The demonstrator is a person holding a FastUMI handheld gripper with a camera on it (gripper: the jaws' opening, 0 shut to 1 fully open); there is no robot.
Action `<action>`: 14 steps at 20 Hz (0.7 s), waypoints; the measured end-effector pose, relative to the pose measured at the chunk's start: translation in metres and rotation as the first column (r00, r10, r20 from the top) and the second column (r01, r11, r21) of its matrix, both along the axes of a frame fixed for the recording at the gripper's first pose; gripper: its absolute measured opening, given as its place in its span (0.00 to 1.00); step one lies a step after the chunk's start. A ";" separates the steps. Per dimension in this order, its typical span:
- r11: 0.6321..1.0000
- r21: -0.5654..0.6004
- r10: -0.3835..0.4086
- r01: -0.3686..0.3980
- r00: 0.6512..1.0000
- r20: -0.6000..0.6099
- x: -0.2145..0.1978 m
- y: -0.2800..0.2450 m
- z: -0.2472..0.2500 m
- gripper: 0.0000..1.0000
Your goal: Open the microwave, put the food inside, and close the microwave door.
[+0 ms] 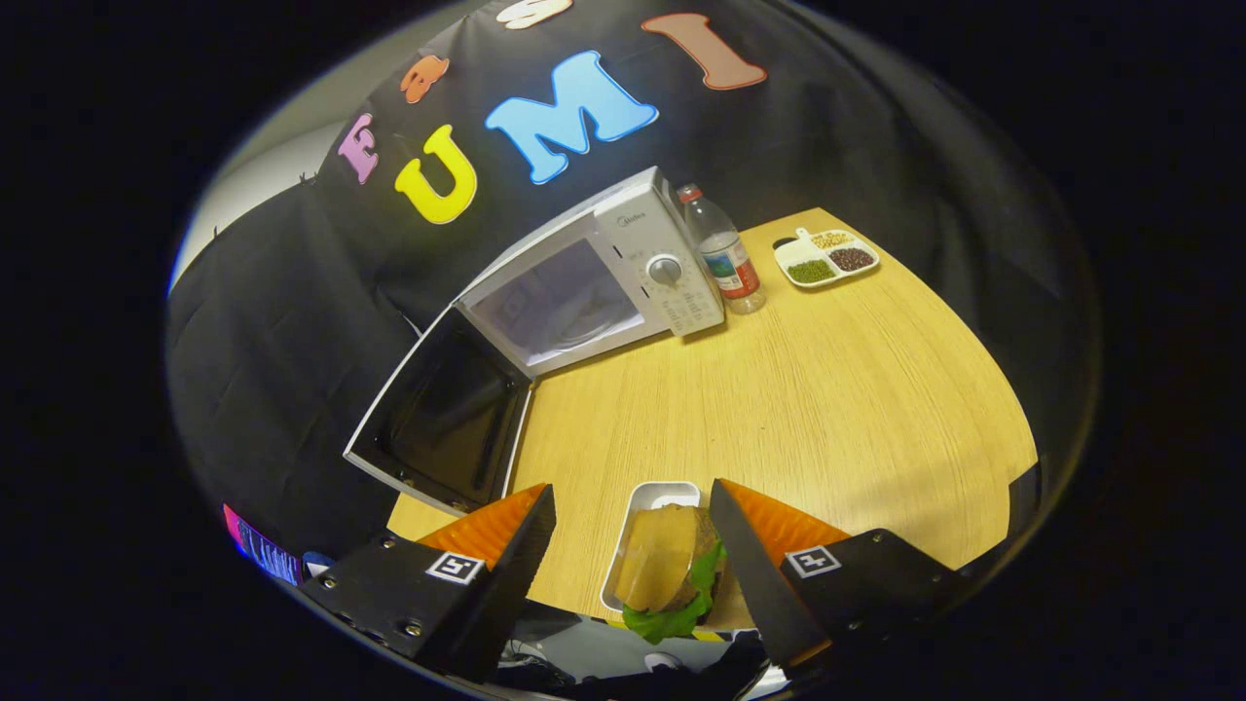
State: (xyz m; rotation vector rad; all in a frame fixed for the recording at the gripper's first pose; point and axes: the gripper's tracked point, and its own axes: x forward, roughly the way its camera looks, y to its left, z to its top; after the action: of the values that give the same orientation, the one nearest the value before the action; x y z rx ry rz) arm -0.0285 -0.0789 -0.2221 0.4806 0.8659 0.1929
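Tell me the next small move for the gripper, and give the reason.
Probably ease forward and down, then close on the burger. The microwave door already hangs open, so the food is next. The burger sits in a white tray at the table's near edge, between the open fingers of the gripper, closer to the right one; neither finger seems to press on it yet.

We saw a tan-brown burger (pixel 662 557) with a green lettuce leaf in a white tray (pixel 650 494) between the spread fingers of the gripper (pixel 633 506), on a pale wood-grain table (pixel 798 389). Beyond them stood a white microwave (pixel 623 268) with its dark-lined door (pixel 438 414) open, a clear bottle (pixel 725 253) with a red cap and red-and-white label, and a white divided dish (pixel 825 257) of green, dark-red and yellowish grains.
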 end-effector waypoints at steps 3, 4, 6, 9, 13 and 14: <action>1.000 0.009 0.016 -0.015 0.997 -0.079 -0.010 -0.007 -0.021 0.96; 1.000 0.018 0.018 -0.016 0.994 -0.104 -0.013 -0.009 -0.028 0.96; 0.999 0.044 0.024 -0.017 0.988 -0.155 -0.020 -0.011 -0.038 0.96; 0.994 0.108 0.020 0.005 0.974 -0.225 -0.029 -0.010 -0.050 0.83; 0.984 0.171 0.008 0.044 0.958 -0.288 -0.036 -0.005 -0.054 0.44; 0.983 0.177 0.003 0.051 0.956 -0.294 -0.036 -0.005 -0.052 0.40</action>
State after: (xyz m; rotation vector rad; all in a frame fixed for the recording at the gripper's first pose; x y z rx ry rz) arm -0.0648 -0.0839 -0.2744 0.7032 1.1385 0.1822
